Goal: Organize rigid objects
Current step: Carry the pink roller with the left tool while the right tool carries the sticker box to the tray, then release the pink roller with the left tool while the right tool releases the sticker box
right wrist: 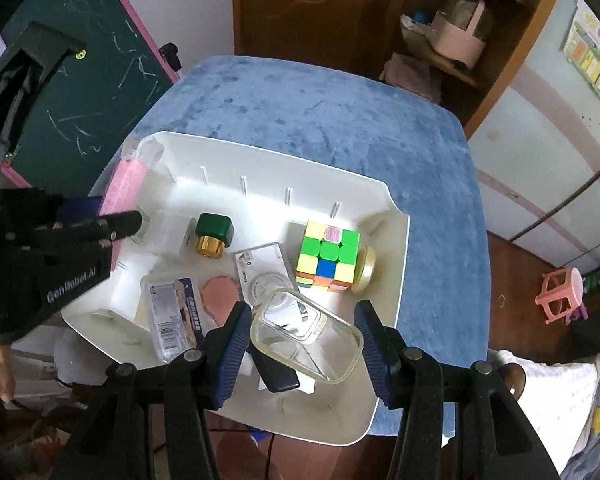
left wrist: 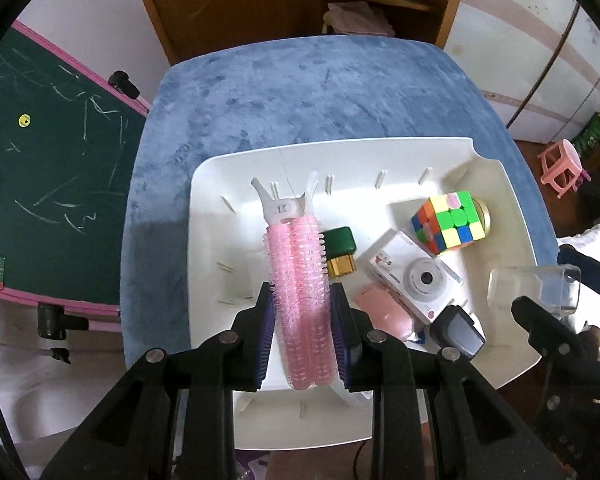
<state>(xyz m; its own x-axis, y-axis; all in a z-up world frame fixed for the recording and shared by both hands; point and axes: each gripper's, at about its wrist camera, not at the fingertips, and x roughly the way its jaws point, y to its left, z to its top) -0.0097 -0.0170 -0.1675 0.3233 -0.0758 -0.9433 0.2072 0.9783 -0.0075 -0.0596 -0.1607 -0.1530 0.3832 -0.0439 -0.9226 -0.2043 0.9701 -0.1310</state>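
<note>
While the left gripper (left wrist: 302,336) clamps a pink hair roller clip (left wrist: 298,280) at frame centre, the right gripper (right wrist: 300,344) stands spread around a clear glass container (right wrist: 306,340), over the white tray (left wrist: 220,184).

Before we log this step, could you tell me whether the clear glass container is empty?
Empty: through the glass container, between the right gripper fingers, only tray items show.

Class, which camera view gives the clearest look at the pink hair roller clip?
The left wrist view: the pink hair roller clip lies full length between the left gripper fingers. The right wrist view shows only a pink sliver.
</note>
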